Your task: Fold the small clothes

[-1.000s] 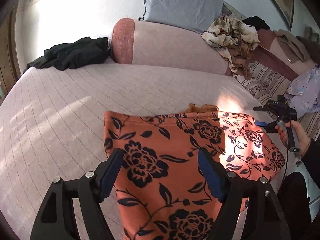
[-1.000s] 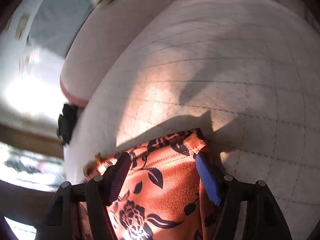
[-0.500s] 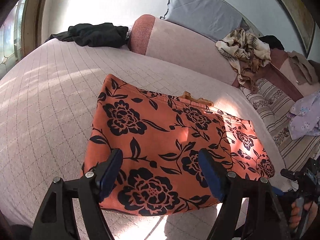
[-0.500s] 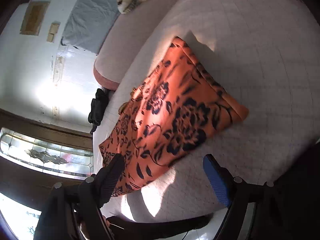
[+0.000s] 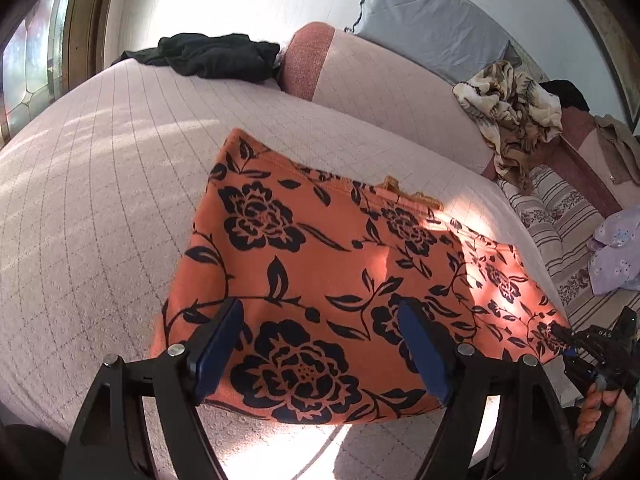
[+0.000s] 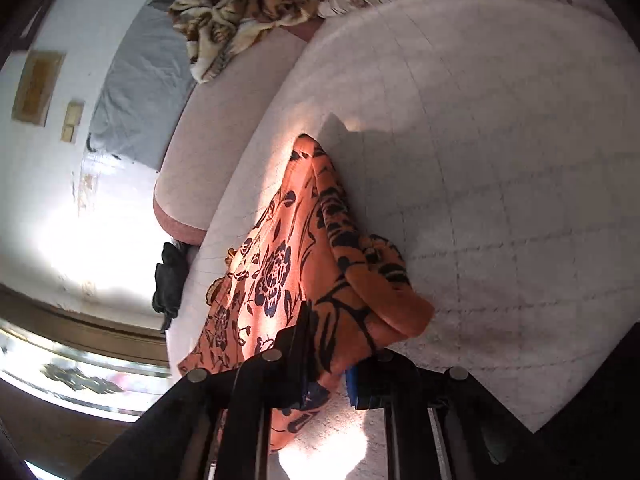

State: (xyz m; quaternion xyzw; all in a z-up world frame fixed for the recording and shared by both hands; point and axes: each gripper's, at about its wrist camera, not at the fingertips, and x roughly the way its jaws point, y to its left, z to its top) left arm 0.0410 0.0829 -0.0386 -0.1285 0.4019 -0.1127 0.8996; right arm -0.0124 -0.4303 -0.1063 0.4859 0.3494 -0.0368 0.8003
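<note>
An orange garment with black flowers (image 5: pixel 320 280) lies flat on the pink quilted bed (image 5: pixel 100 200), near its front edge. My left gripper (image 5: pixel 320 344) is open and empty, hovering over the garment's near edge. My right gripper (image 6: pixel 332 368) is shut on the garment's near right corner (image 6: pixel 340 320), with the cloth bunched between its fingers. In the left wrist view the right gripper (image 5: pixel 576 344) sits at the garment's right corner, held by a hand.
A black garment (image 5: pixel 212 56) lies at the bed's far left. A pink bolster (image 5: pixel 380 80) and grey pillow (image 5: pixel 432 24) line the back. A beige patterned cloth (image 5: pixel 512 108), striped bedding (image 5: pixel 560 216) and a lilac garment (image 5: pixel 616 256) lie at right.
The right gripper has gone from open above the bed to shut on the garment's right corner. The left gripper has pulled back slightly toward the near edge and stays open.
</note>
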